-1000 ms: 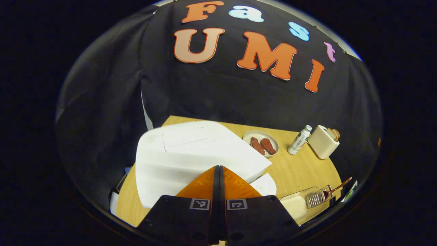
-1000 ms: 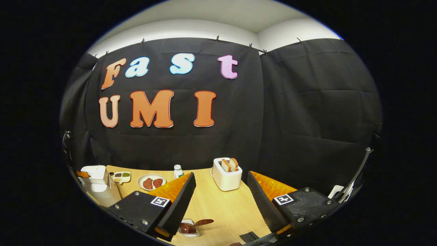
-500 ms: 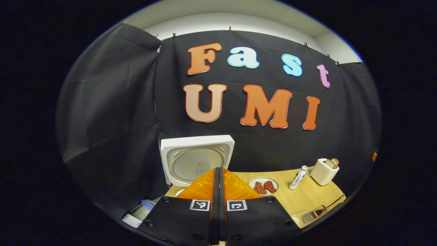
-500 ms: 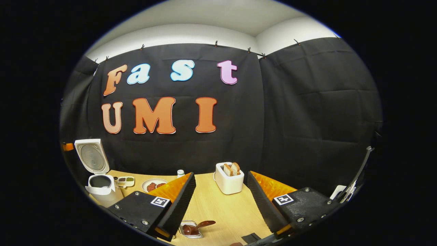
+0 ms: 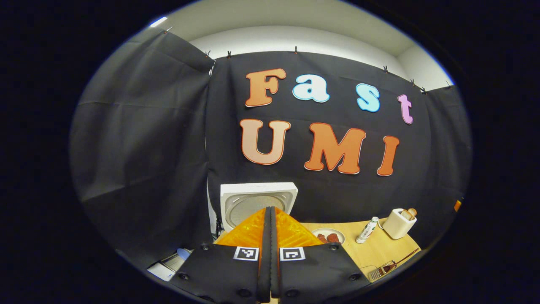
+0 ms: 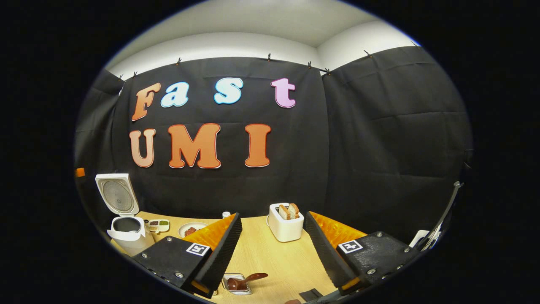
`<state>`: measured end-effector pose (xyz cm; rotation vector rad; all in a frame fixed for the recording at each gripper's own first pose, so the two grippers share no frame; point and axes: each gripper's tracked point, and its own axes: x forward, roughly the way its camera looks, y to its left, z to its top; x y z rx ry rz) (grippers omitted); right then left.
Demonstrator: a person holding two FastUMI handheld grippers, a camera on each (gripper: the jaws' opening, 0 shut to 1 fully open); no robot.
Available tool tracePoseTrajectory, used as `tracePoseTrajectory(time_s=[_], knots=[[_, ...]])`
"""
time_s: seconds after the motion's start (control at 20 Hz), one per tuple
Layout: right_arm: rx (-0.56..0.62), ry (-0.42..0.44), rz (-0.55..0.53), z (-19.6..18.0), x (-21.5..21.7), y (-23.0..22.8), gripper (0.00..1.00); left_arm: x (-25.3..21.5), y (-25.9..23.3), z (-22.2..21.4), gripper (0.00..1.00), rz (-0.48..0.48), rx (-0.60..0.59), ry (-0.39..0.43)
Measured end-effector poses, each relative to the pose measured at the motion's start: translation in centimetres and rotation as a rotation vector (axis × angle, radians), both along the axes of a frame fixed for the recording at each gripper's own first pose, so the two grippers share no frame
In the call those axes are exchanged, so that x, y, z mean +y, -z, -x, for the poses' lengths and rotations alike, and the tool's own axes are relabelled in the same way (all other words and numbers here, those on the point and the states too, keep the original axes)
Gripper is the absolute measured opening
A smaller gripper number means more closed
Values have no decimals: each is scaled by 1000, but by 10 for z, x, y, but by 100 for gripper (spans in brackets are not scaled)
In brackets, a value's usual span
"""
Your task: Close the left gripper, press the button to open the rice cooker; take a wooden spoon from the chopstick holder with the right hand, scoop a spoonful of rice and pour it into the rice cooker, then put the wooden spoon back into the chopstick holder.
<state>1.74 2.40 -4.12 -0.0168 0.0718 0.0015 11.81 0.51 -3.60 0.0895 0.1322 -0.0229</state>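
in the right gripper view, the right tool (image 6: 270, 249) is seen with its fingers spread wide and nothing between them, held above the near part of the tabletop (image 6: 270, 261). just beyond the fingertips, at the near edge, a small metal chopstick holder (image 6: 236, 283) lies with the dark wooden spoon (image 6: 247, 279) resting in it, the handle pointing to the right. farther back in the middle a white toaster (image 6: 286, 221) with bread slices is seen; toward the far left a plate of meat (image 6: 192, 230) and a small condiment dish (image 6: 157, 225) are set, and at the far left the rice cooker (image 6: 126, 230) stands with its lid (image 6: 116, 195) raised upright and the dark pot exposed. in the left gripper view, the left tool (image 5: 270, 236) is seen pressed fully together with nothing held, and the raised lid is seen just beyond its fingertips, with a bottle (image 5: 366, 230) far to the right. the opening step is judged done, since the lid is already up; the step in hand is judged to be the taking of the spoon. the next move is judged to call for the right tool to be lowered and brought nearer, lined up across the spoon handle, and closed on it firmly before it is lifted out. where the rice to be scooped sits cannot be told.
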Motion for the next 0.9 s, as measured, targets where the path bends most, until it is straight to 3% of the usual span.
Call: tracePoseTrajectory(time_s=[0.3,0.35,0.4,0.5,0.55,0.6,0.65,0.9], knots=[[23,-26,-51,-9,3,30,95,7,-11,13,5,7,-16,-15],[35,-29,-58,-12,2,38,100,9,-14,12,6,4,-30,-13],[46,-33,-67,-13,3,47,95,9,-17,13,19,0,-38,-17],[70,-44,-94,-15,6,64,95,10,-26,20,46,-3,-57,-25],[79,-52,-107,-15,7,73,95,13,-30,22,40,0,-71,-35],[84,-53,-118,-17,7,83,95,13,-34,25,46,2,-85,-36],[97,-57,-128,-19,7,95,95,12,-36,28,46,7,-85,-29],[194,-59,-217,-20,8,157,95,23,-47,40,98,-25,-108,-77]])
